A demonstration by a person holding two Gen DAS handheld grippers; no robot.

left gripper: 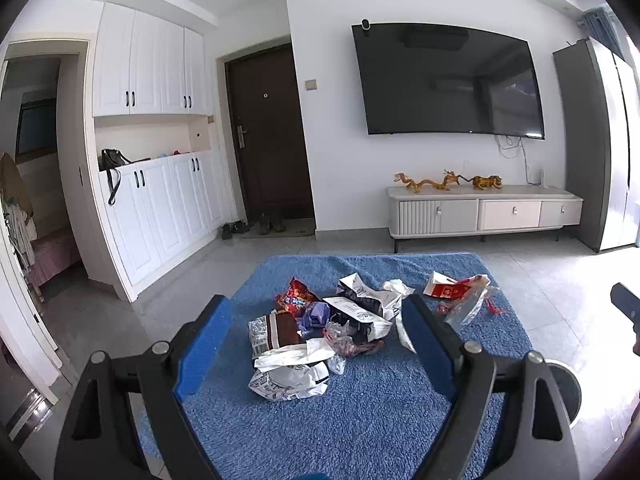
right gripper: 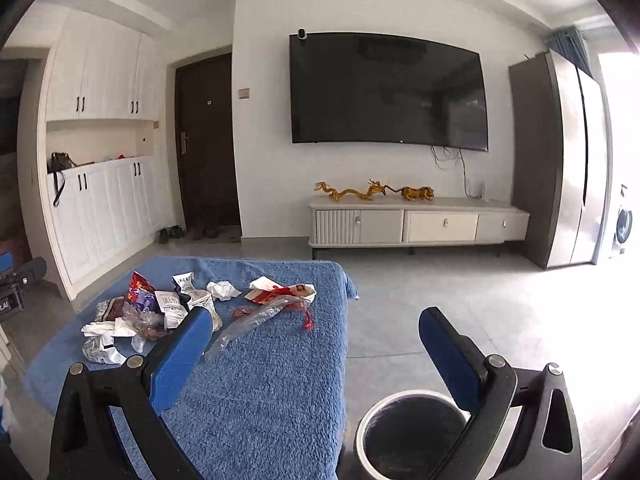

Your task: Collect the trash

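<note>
A heap of wrappers (left gripper: 320, 328) lies on the blue towel-covered table (left gripper: 360, 420): a red snack bag (left gripper: 294, 296), a brown-and-white packet (left gripper: 276, 332), white bags and crumpled plastic. A red-and-white packet (left gripper: 452, 286) with clear plastic lies apart to the right. My left gripper (left gripper: 316, 340) hovers open above the heap, holding nothing. In the right wrist view the same heap (right gripper: 152, 312) sits left, the red-and-white packet (right gripper: 280, 292) further right. My right gripper (right gripper: 316, 344) is open and empty over the table's right edge, above a round white-rimmed bin (right gripper: 408, 436).
The bin (left gripper: 564, 384) stands on the grey tile floor right of the table. A low TV cabinet (right gripper: 416, 224) with golden figurines, a wall TV (right gripper: 388, 88), a tall grey fridge (right gripper: 560, 160), white cupboards (left gripper: 160, 200) and a dark door (left gripper: 268, 132) line the far walls.
</note>
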